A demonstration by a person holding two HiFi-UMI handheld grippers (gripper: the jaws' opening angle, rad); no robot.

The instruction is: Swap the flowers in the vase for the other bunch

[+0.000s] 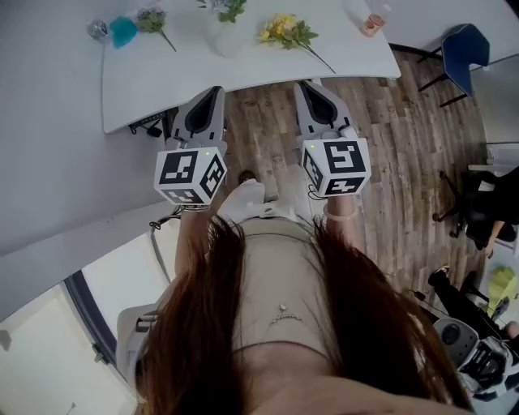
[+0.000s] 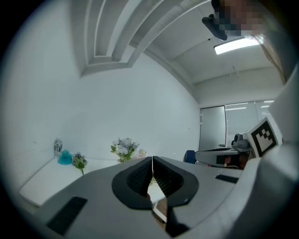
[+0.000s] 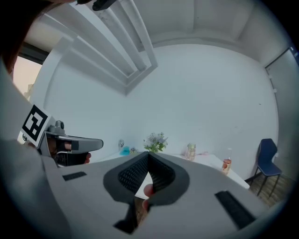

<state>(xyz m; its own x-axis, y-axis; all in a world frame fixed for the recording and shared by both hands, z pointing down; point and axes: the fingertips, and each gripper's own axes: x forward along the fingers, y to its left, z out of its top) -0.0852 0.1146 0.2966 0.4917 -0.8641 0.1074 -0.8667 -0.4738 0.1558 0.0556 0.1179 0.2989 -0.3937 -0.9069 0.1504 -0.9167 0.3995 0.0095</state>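
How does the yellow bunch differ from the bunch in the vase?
Pose: the yellow bunch lies flat on the table, while the vase bunch stands upright in the vase.
Colour: the yellow bunch has yellow blooms, and the vase bunch has pale white and lilac ones.
Both have green leaves.

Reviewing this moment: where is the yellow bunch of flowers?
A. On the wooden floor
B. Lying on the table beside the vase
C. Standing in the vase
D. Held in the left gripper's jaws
B: in the head view the yellow bunch lies flat on the white table, just right of the vase, which holds a pale bunch.
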